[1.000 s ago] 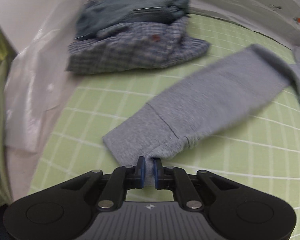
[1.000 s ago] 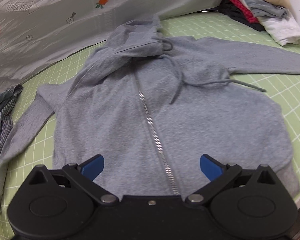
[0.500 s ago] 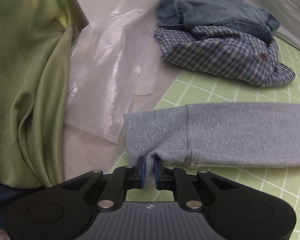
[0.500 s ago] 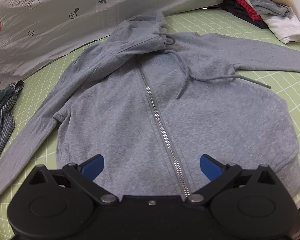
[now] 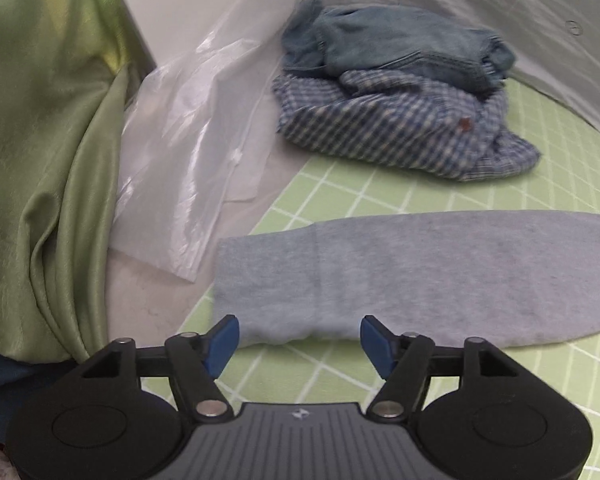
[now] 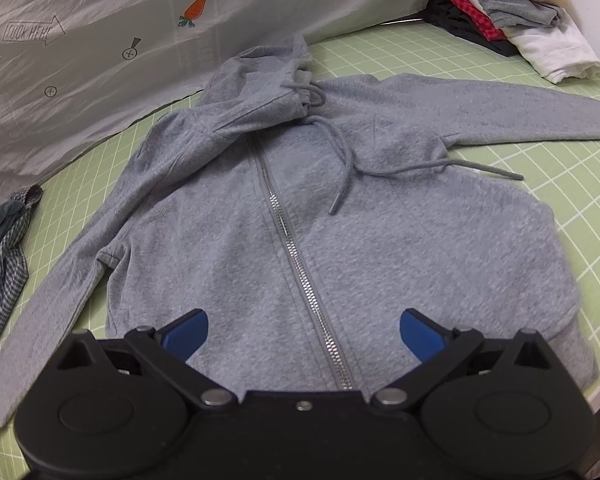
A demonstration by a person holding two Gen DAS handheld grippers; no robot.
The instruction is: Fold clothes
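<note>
A green gridded cutting mat (image 6: 500, 208) covers the work surface, and everything else is placed here by reference to it. Along its far edge hangs a pale grey printed sheet (image 6: 100, 32) with carrots and arrows on it.

The grey zip hoodie (image 6: 340, 240) lies face up across the middle of the mat, zip closed, hood bunched towards the far edge, drawstrings loose on the chest, both sleeves spread outward. Its left sleeve (image 5: 440, 276) lies flat near the mat's left end, the cuff reaching the mat's edge.

Off the mat's left side hangs a green satin cloth (image 5: 52, 152), and beside it a clear plastic bag (image 5: 192, 152) rests on the bare surface. At the mat's far left corner sits a pile of a blue checked shirt (image 5: 400, 136) with a denim garment (image 5: 400, 52) on top. At the far right corner is a stack of folded clothes (image 6: 520, 16).

The right gripper (image 6: 304, 332) hovers over the hoodie's hem, its fingers spread wide and holding nothing. The left gripper (image 5: 300, 340) has just been opening its jaws; the cuff lies ahead between the blue pads (image 5: 224, 340), released and untouched by them.
</note>
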